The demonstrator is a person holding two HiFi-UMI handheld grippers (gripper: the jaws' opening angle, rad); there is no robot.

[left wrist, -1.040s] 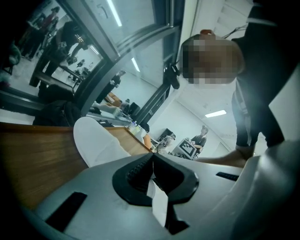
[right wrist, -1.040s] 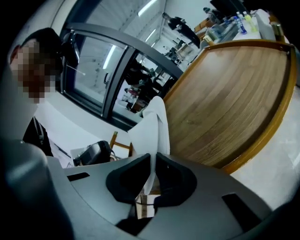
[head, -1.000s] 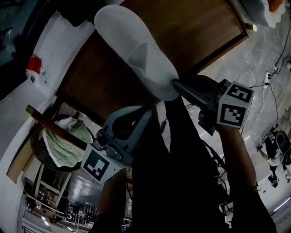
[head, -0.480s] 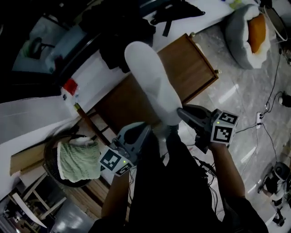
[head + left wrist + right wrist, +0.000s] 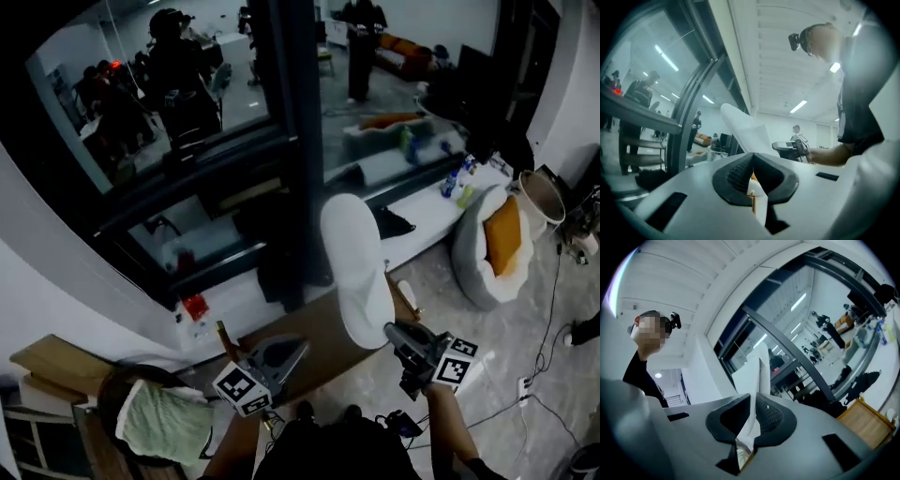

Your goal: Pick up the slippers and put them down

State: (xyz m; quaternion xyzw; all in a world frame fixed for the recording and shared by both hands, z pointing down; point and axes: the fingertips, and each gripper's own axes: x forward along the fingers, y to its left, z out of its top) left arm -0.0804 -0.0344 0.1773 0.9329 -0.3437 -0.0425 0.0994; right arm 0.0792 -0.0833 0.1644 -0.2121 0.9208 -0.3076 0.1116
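Note:
A white slipper (image 5: 356,262) stands upright in the head view, sole facing me, in front of the dark window frame. My right gripper (image 5: 389,328) is shut on its lower end. In the right gripper view the slipper (image 5: 752,376) rises as a thin white edge from between the closed pads of the right gripper (image 5: 753,399). My left gripper (image 5: 302,345) is to the left of the slipper, apart from it. In the left gripper view its jaws meet at the tip of the left gripper (image 5: 752,155), and the slipper (image 5: 740,124) shows beyond.
A brown wooden cabinet top (image 5: 309,328) lies below the grippers. A dark basket with a green cloth (image 5: 155,422) stands at the lower left. A grey beanbag with an orange cushion (image 5: 492,239) sits on the marble floor at right, near cables (image 5: 534,375). People stand beyond the glass wall (image 5: 291,141).
Both grippers have risen, the right one carrying the slipper up. The head view has swung from the wooden top up to the glass wall and the room beyond.

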